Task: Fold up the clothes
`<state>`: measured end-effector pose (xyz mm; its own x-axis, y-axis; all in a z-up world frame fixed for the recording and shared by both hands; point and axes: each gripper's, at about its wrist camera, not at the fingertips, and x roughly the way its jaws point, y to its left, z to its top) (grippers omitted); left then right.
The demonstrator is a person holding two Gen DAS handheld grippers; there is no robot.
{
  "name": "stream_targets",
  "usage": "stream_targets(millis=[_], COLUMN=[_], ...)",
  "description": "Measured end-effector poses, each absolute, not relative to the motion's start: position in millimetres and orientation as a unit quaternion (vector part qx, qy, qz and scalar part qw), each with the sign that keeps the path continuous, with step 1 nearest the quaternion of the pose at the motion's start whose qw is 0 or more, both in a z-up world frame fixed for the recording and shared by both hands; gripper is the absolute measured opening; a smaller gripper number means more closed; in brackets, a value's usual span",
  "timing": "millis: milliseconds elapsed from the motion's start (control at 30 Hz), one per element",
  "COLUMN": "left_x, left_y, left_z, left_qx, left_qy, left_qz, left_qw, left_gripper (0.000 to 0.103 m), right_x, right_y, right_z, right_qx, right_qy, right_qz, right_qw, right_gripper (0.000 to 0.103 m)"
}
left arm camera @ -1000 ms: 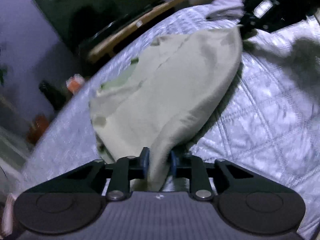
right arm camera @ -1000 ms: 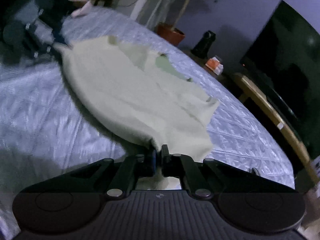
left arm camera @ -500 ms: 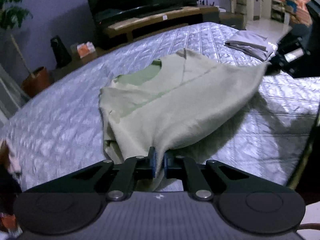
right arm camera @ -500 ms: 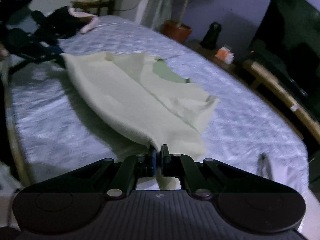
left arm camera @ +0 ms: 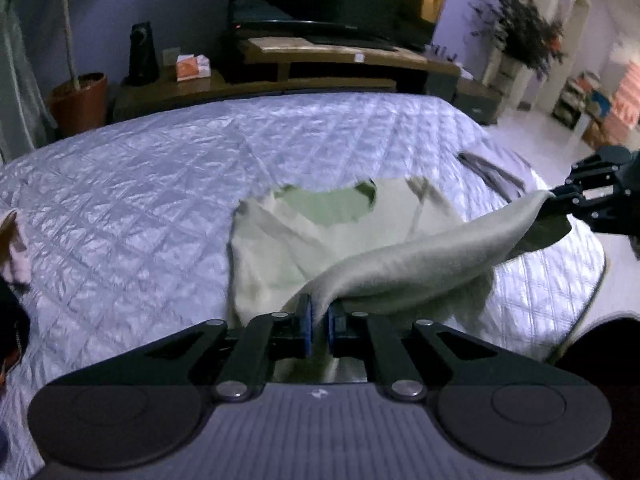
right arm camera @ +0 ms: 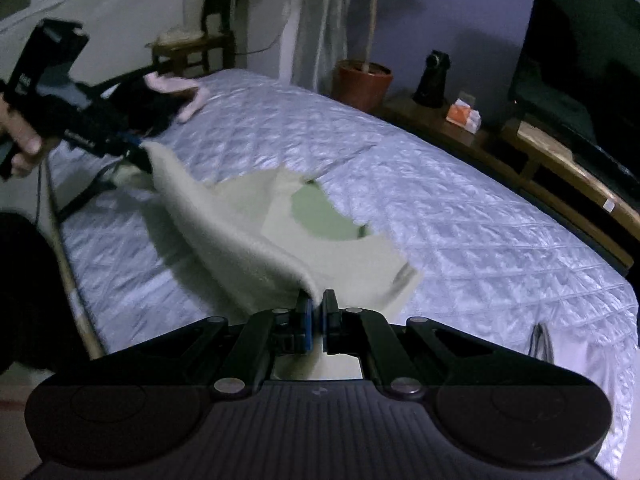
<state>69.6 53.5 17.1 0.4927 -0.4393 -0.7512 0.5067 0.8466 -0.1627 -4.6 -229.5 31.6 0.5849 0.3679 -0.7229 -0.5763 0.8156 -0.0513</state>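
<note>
A pale cream garment (left arm camera: 304, 240) with a green inner lining at its neck opening (left arm camera: 324, 208) lies on the quilted bed. My left gripper (left arm camera: 319, 322) is shut on one lower corner of it. My right gripper (right arm camera: 317, 312) is shut on the other corner. The hem between them (right arm camera: 240, 252) is lifted off the bed and stretched taut, folded up over the body of the garment. The right gripper (left arm camera: 576, 200) shows at the right edge of the left wrist view; the left gripper (right arm camera: 132, 148), with a hand on its handle, shows at the left of the right wrist view.
The silvery quilted bedspread (left arm camera: 140, 208) covers the bed. A folded grey garment (left arm camera: 492, 168) lies at its far right corner, a pink cloth (right arm camera: 176, 88) at the other side. Beyond stand a wooden TV bench (left arm camera: 340, 64), a potted plant (left arm camera: 78, 96) and an orange tissue box (right arm camera: 462, 114).
Both grippers have pulled back toward the bed's near edge with the hem still held. The garment has slid along the bed, and its lifted edge has drawn into a narrower, tauter fold.
</note>
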Motion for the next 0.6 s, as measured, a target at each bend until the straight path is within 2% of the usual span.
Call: stream_targets(millis=[200, 400, 467, 533, 600], left_x=[173.1, 227.9, 229.6, 226.5, 221.1], left_y=[48.0, 24.9, 22.8, 24.8, 34.2], left_z=[-17.5, -59.1, -64.8, -66.9, -64.7], left_qx=[-0.015, 0.011, 0.014, 0.015, 0.005], left_qy=[0.467, 0.47, 0.458, 0.443, 0.426], left_qz=[-0.238, -0.208, -0.203, -0.195, -0.175], left_qw=[0.852, 0.858, 0.865, 0.875, 0.888], left_gripper=[0.009, 0.011, 0.018, 0.026, 0.035], right_x=[91.8, 137.4, 140.8, 139.0, 126.9], right_y=[-248.5, -253.8, -253.8, -257.4, -254.0], right_z=[-1.7, -52.4, -65.0, -69.7, -61.4], right_qx=[-0.096, -0.082, -0.084, -0.078, -0.084], right_qy=[0.422, 0.452, 0.455, 0.449, 0.425], right_qz=[0.234, 0.194, 0.177, 0.157, 0.137], right_qw=[0.871, 0.867, 0.869, 0.876, 0.891], right_gripper=[0.007, 0.008, 0.013, 0.031, 0.043])
